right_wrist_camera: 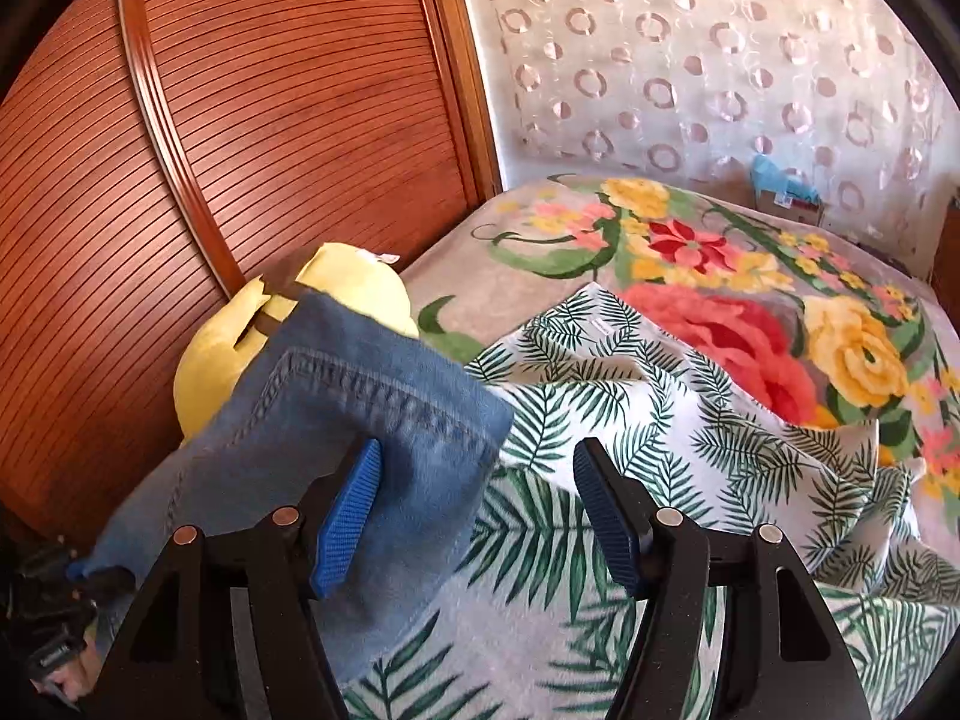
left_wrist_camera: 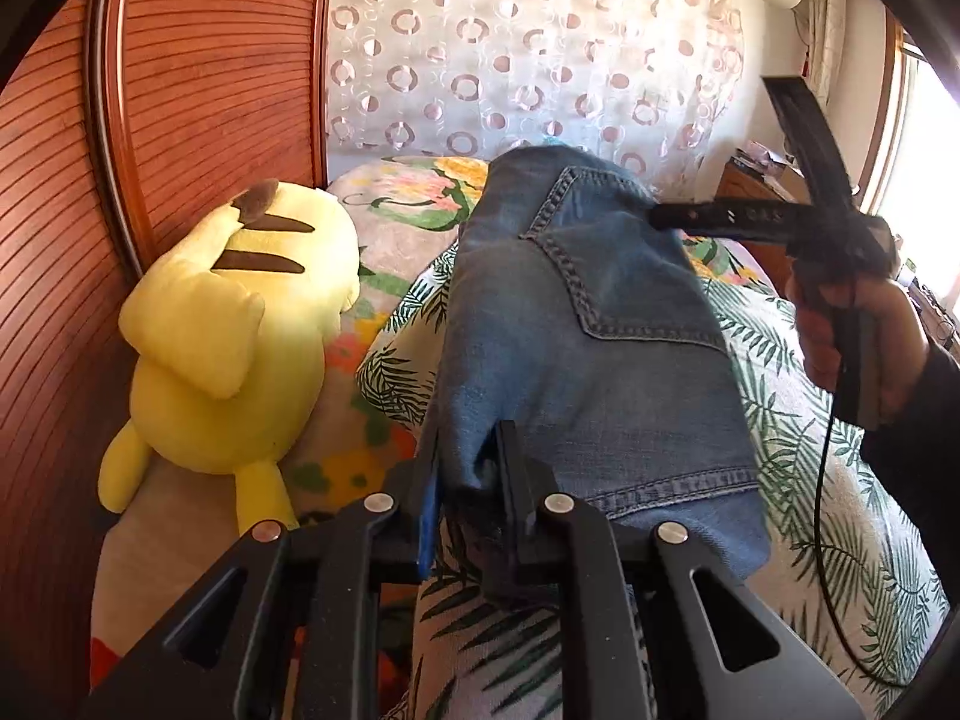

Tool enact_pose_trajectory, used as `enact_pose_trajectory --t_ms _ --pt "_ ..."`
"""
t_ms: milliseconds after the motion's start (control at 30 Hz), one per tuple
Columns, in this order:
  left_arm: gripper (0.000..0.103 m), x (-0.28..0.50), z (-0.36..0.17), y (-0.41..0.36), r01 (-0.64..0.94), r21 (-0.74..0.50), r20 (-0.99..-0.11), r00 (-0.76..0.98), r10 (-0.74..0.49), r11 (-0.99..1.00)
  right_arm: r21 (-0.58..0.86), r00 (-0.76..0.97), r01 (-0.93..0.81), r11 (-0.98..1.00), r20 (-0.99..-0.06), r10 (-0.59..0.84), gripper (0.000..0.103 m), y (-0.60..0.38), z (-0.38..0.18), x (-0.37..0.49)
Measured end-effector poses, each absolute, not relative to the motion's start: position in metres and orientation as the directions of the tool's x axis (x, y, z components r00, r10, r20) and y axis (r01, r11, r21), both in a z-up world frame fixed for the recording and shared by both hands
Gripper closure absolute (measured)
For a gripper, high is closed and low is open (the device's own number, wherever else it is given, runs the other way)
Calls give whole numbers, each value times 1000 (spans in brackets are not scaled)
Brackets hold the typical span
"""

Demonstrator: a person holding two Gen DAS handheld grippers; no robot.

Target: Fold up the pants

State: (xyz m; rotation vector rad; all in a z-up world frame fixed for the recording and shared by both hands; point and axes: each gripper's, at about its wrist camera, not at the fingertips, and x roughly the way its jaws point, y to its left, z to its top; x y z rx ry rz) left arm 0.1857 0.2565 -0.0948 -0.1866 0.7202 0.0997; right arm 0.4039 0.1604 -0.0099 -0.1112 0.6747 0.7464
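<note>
The blue denim pants (left_wrist_camera: 588, 324) hang folded above the bed, back pocket showing. My left gripper (left_wrist_camera: 465, 498) is shut on one bunched corner of them. In the left wrist view my right gripper (left_wrist_camera: 660, 217) is at the far side of the pants, one finger against the denim and the other raised away. In the right wrist view the right gripper (right_wrist_camera: 477, 516) is open, and the pants (right_wrist_camera: 336, 420) drape over its left blue pad (right_wrist_camera: 351, 516); nothing lies between the pads.
A palm-leaf sheet (right_wrist_camera: 630, 420) and a flowered blanket (right_wrist_camera: 750, 276) cover the bed. A yellow plush toy (left_wrist_camera: 240, 330) lies at the left against the wooden slatted wardrobe (left_wrist_camera: 198, 90). A patterned curtain (left_wrist_camera: 510, 48) hangs behind.
</note>
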Motion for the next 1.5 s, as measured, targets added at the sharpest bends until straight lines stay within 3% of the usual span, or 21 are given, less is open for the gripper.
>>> enact_pose_trajectory --t_ms 233,333,400,467,500,567,1133,1500 --pt "84 167 -69 246 -171 -101 -625 777 71 980 120 559 -663 739 -579 594 35 117 14 343" --pt "73 160 -59 238 -166 -84 -606 792 82 982 108 573 -661 743 -566 592 35 90 26 305" --pt "55 155 -53 230 -156 -78 -593 802 80 985 99 593 -654 750 -548 590 35 71 33 278" --pt "46 151 -47 221 -148 -67 -583 808 82 987 118 590 -656 746 -537 603 35 56 37 256" --pt "29 150 -45 217 -142 -64 -582 810 79 988 118 595 -653 748 -531 603 35 48 39 245" --pt "13 145 -40 207 -111 -72 -569 821 51 991 105 611 -649 754 -519 598 35 35 41 224" --pt "11 116 -16 102 48 -53 -528 847 -69 997 97 741 -515 852 -449 499 35 -57 39 89" --pt "11 93 -8 45 101 -44 -519 848 -109 994 96 805 -424 901 -416 423 26 -96 47 12"
